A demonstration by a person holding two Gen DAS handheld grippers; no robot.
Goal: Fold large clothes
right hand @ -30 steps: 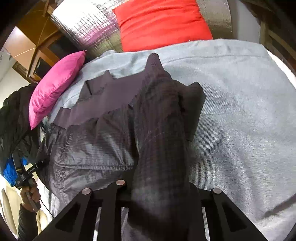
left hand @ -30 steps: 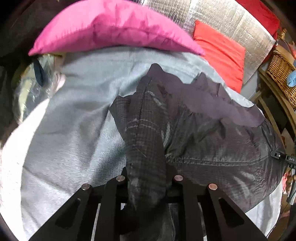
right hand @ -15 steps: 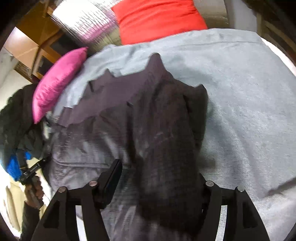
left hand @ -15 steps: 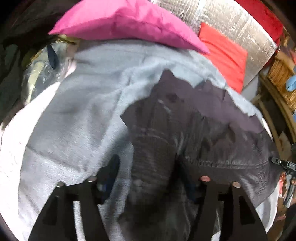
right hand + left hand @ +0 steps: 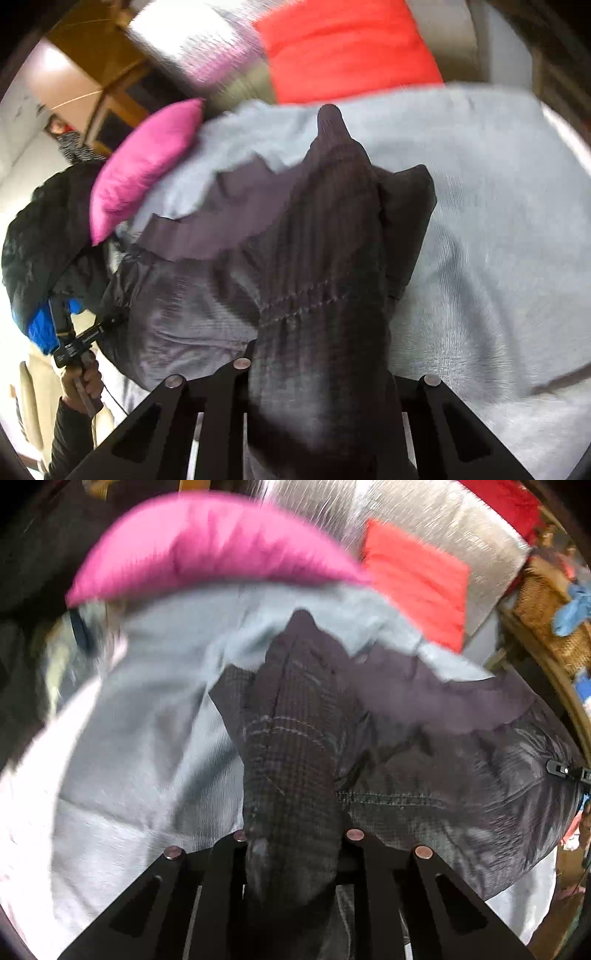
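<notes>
Right in the middle of both views lies the dark jacket (image 5: 424, 760), spread over a grey blanket (image 5: 147, 760). Its body is a shiny, checked, dark grey fabric with a seam line running across it, and a smoother purplish panel (image 5: 436, 698) lies along its far edge.

From the left wrist view, a bunched sleeve (image 5: 291, 760) of the jacket rises straight out from between the fingers of the left gripper (image 5: 295, 840), its stitched band facing the camera. The fingers sit closed in on that bunch, one on each side, so the left gripper is clamping the sleeve. The rest of the jacket spreads off to the right of the tool, and a small black clip (image 5: 557, 770) shows near its far right edge.

From the right wrist view, another thick fold (image 5: 325, 280) of the jacket comes up between the fingers of the right gripper (image 5: 321, 369) and covers much of the right-hand finger. That gripper also pinches the cloth. Here the jacket body lies to the left of the tool, bare blanket to the right.

Beyond the jacket a pink cushion (image 5: 207, 550) rests on the blanket's far edge, with a red cushion (image 5: 417, 579) beside it against a silvery quilted backing (image 5: 443, 513). The person's left hand (image 5: 81, 380) shows at the lower left of the right wrist view. Both views are somewhat blurred.
</notes>
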